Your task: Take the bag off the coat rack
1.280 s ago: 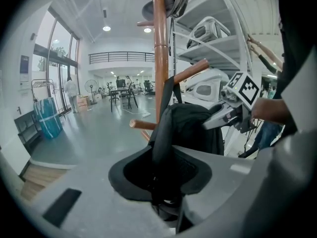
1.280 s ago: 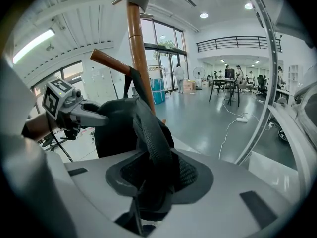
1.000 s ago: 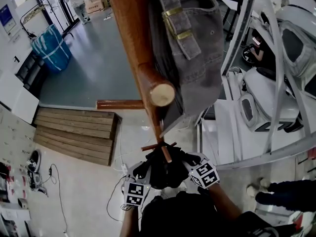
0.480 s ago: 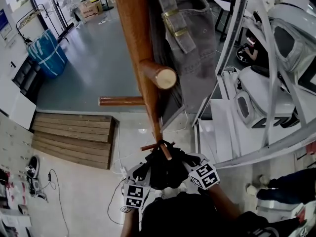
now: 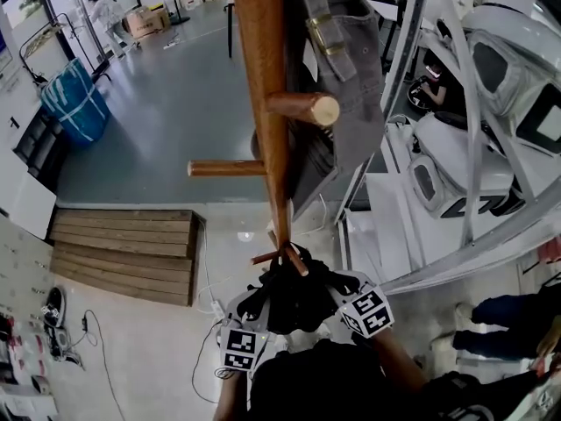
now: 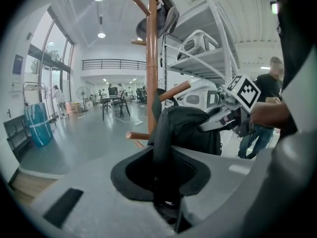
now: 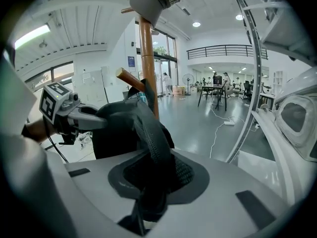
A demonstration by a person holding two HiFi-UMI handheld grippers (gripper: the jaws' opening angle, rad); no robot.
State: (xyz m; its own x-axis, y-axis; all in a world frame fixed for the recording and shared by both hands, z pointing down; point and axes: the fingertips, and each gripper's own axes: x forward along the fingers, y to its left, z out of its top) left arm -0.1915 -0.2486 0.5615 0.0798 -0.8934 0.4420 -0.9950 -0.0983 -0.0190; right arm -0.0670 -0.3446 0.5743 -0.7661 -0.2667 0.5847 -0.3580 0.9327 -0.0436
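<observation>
Black cloth, slack and light by the look of it: the bag [image 5: 294,295] sits low on the rack [image 5: 267,103], bunched round a short peg [image 5: 295,261] with a gripper at each side. It would sag and swing rather than keep a shape, so I'd judge the firmer parts, strap and zipped rim, the best places to take it. Both are taken. The left gripper [image 6: 166,197] has just been closing and is clamped on a flat strap [image 6: 159,133] that runs up out of its jaws. The right gripper [image 7: 151,202] has closed likewise and pinches the zip edge [image 7: 151,143]. The lift, I think, must clear the peg's upturned tip or the cloth may snag. How the bag hooks over that peg I cannot tell, since folds cover it. The jaw tips are buried in fabric too. From above, the person's own head hides the bag's underside, and a grey bag [image 5: 351,77] higher up screens that side of the rack.
</observation>
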